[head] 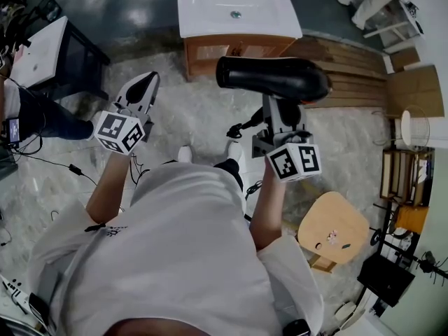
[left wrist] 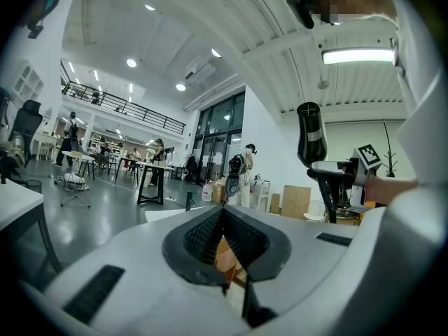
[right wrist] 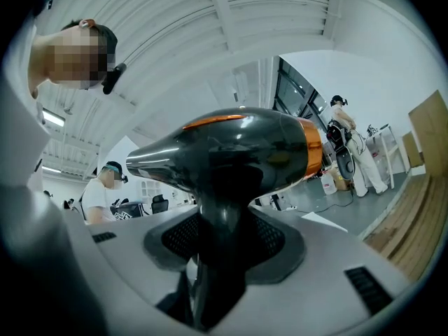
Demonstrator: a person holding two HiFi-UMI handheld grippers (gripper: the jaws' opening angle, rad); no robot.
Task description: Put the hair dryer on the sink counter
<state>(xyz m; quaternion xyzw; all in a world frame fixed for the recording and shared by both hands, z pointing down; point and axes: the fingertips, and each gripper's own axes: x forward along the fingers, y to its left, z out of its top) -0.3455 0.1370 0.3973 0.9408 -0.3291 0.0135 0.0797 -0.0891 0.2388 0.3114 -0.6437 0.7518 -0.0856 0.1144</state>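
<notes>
Hair dryer (head: 273,78), black, sits at centre frame in the head view, barrel lying crosswise, its handle pinched between the jaws of the right gripper (head: 281,110). Left gripper (head: 143,89), at left centre, has its jaws pressed together at the tips, holding nothing. White sink counter (head: 199,16) lies at top centre, apart from the dryer.

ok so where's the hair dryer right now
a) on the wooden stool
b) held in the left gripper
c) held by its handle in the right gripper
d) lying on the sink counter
C: the right gripper's jaws clamp the hair dryer's handle, and the head view shows it in the air short of the sink counter; the left gripper holds nothing.
</notes>
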